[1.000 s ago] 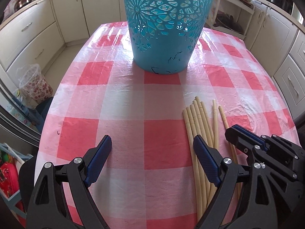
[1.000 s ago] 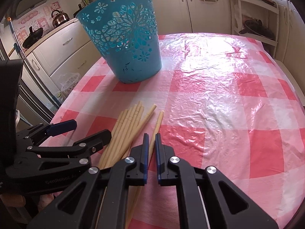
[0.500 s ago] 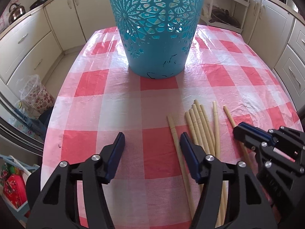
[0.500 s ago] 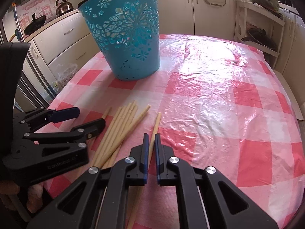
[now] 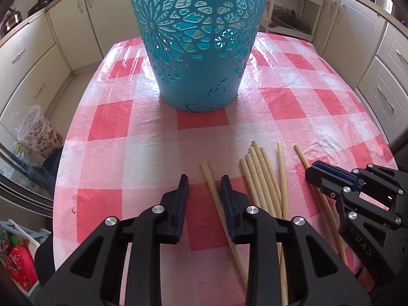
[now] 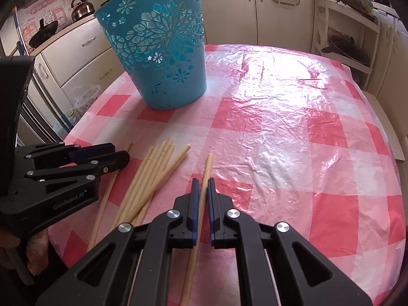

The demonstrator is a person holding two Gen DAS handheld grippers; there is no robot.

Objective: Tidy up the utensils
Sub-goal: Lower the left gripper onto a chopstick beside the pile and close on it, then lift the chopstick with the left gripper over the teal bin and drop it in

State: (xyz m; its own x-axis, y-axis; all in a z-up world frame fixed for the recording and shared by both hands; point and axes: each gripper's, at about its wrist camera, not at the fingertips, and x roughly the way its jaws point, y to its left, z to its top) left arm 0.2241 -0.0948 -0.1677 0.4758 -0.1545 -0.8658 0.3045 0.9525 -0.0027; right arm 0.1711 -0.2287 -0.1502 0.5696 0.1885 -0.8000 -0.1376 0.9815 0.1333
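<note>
Chopsticks lie at the near edge of your table (image 6: pixel 318 153), on the red-and-white checked cloth, and you have a gripper over each end of the spread. Your right gripper (image 6: pixel 201 186) is clenched on the rightmost chopstick (image 6: pixel 207 168), whose shaft runs between the blue pads and whose tip pokes out ahead of them. Your left gripper (image 5: pixel 204 186) has just been closing around the leftmost chopstick (image 5: pixel 207 174); that stick sits between the jaws, close against the right pad, with a clear gap to the left pad, so it is not yet pinched. Between your two grippers the bundle of chopsticks (image 5: pixel 257 168) rests loose on the cloth, fanned slightly, with one more stick lying a little apart on its right. Farther back, near the middle of the table, stands the blue perforated basket (image 6: pixel 163 58), upright and well apart from the sticks. Beyond it run cream kitchen cabinets (image 5: pixel 30 58).
</note>
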